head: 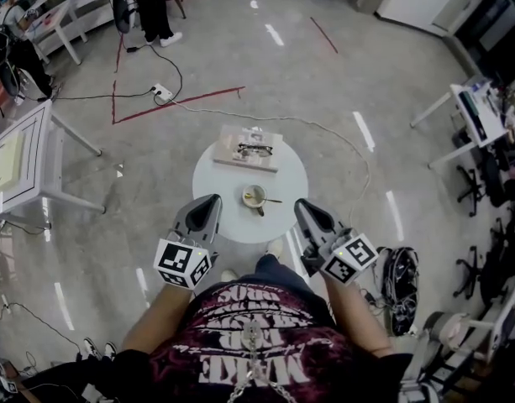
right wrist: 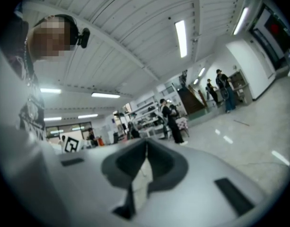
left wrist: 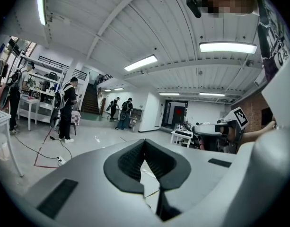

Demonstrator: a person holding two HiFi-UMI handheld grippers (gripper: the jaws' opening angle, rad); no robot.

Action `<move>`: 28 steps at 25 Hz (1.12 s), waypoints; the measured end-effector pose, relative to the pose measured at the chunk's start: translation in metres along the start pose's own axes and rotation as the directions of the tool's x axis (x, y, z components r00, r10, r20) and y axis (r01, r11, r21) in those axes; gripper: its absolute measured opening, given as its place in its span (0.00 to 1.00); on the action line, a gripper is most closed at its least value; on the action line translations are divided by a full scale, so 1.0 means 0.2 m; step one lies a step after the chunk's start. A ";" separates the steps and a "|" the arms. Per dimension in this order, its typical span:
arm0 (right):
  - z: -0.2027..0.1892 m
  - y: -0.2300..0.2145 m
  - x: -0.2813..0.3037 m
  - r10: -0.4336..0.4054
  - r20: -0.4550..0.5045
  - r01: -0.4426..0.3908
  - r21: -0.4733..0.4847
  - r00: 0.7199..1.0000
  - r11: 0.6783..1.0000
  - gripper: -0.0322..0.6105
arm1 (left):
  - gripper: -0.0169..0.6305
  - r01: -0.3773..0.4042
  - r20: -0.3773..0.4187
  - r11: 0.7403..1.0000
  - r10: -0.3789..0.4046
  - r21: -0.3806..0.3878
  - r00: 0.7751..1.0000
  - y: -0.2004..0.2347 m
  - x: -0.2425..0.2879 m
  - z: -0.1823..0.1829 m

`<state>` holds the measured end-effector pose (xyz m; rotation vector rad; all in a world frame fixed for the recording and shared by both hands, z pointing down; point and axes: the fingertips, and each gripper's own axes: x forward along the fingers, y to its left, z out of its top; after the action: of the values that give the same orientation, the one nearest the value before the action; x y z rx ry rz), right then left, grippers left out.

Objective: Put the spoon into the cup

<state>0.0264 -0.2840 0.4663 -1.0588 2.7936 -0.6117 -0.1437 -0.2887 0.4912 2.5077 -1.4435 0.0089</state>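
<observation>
Centre frame: spoon [head: 272,200] sits in cup [head: 254,196] on round bench [head: 213,183], handle poking right. left gripper [head: 212,201] and right gripper [head: 302,205]: fingers clenched, empty. Looks done; pull away without clipping the handle.

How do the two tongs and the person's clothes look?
The left tongs and right tongs are grey with darker padded tips. Each carries a cube of black-and-white square markers. The person wears a dark red shirt with pale lettering.
</observation>
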 end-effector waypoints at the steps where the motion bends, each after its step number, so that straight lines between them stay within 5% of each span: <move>1: 0.00 0.01 -0.01 -0.007 0.001 0.007 -0.006 1.000 1.000 0.11 | 0.07 0.006 0.002 1.000 -0.006 0.000 1.000 0.00 -0.01 0.00; 14: -0.07 0.17 -0.11 -0.054 -0.048 0.048 -0.120 0.997 0.992 0.10 | 0.07 0.085 0.006 0.996 -0.085 -0.008 0.996 -0.07 -0.08 -0.03; 28: -0.11 0.19 -0.19 -0.087 -0.038 0.084 -0.062 0.996 0.995 0.10 | 0.07 0.130 -0.018 0.991 -0.130 -0.008 0.991 -0.14 -0.08 -0.08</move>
<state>0.0274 -0.2256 0.4682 -1.1960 2.8307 -0.5662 -0.1270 -0.2582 0.4988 2.5844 -1.2680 0.0040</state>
